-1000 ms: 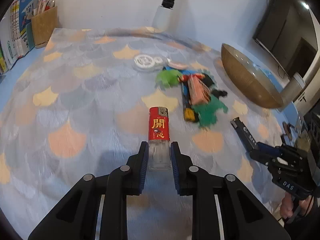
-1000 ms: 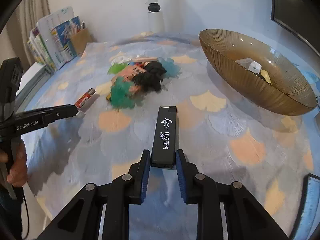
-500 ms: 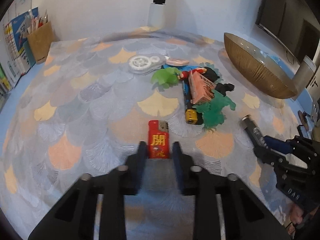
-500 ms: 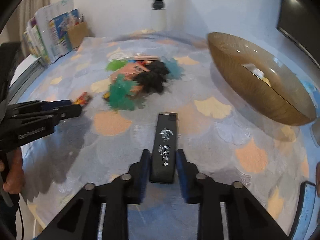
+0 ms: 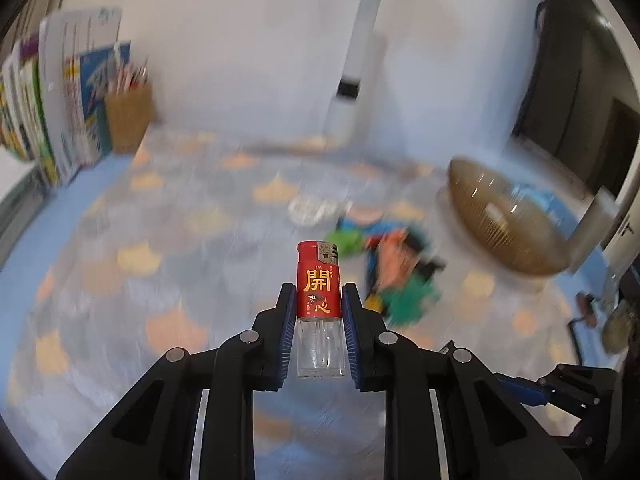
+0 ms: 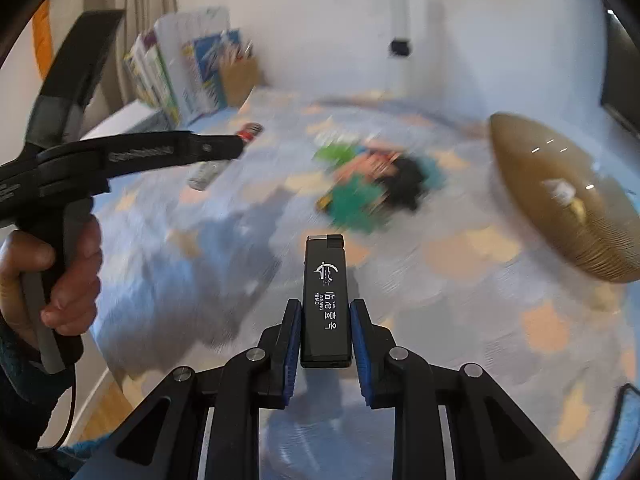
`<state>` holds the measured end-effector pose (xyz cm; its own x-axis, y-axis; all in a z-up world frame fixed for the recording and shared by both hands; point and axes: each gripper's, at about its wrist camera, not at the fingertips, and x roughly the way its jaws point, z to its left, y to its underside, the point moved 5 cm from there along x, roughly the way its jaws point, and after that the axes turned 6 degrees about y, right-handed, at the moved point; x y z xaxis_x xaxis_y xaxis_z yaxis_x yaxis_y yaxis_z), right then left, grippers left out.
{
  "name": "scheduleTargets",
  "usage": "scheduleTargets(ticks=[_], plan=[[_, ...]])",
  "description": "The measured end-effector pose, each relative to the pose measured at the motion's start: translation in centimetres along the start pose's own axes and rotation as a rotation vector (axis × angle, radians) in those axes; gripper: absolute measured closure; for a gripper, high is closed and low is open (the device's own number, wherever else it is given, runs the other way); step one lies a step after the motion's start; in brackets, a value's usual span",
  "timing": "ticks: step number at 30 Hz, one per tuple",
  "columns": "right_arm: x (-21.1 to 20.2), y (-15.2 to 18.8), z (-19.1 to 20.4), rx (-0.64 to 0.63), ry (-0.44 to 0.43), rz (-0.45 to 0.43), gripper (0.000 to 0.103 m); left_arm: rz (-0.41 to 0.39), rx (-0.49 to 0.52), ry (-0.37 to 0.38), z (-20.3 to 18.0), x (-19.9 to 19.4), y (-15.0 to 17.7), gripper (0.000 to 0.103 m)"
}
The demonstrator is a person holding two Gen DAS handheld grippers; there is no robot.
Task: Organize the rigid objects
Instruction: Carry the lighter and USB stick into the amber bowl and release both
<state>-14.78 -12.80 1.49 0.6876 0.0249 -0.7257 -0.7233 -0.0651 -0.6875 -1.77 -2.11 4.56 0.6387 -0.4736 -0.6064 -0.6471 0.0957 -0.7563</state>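
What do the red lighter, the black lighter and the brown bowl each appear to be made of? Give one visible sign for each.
Red lighter: probably plastic, since the lower tank is see-through under a glossy red printed sleeve; the cap looks metallic.
Black lighter: matte black casing, plastic or coated metal; a silvery strip at the top.
Brown bowl: likely tinted glass or clear plastic, ribbed, with bright highlights.

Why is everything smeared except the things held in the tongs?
Left wrist view: red lighter is sharp, the table and toy pile streaked. Right wrist view: black lighter crisp, brown bowl blurred; both frames bulge at the edges.
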Motion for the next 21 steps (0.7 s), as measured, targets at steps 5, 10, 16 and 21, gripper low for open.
scheduleTargets(ticks=[5,10,16,21], plan=[[-3.1,-2.4,-4.7,0.067,0.097,-0.074,0.079,-0.074,0.062,0.06,-4.0,-0.5,-4.8,0.083],[-5.0,-4.8,-13.5,0.215,0.272,-0.11,0.079,-0.062,0.129,0.173,-10.6,2.7,-8.4,0.083],[-4.7,-5.3,-24.1,0.395,0.432,-0.027,0.079,0.075,0.163,0.253,-17.8,10.5,-8.0,0.083],[-2.6,-5.0,-27.4,0.395,0.466,0.071,0.079,0.184,0.186,0.27,-21.2,15.6,-5.8,0.083]])
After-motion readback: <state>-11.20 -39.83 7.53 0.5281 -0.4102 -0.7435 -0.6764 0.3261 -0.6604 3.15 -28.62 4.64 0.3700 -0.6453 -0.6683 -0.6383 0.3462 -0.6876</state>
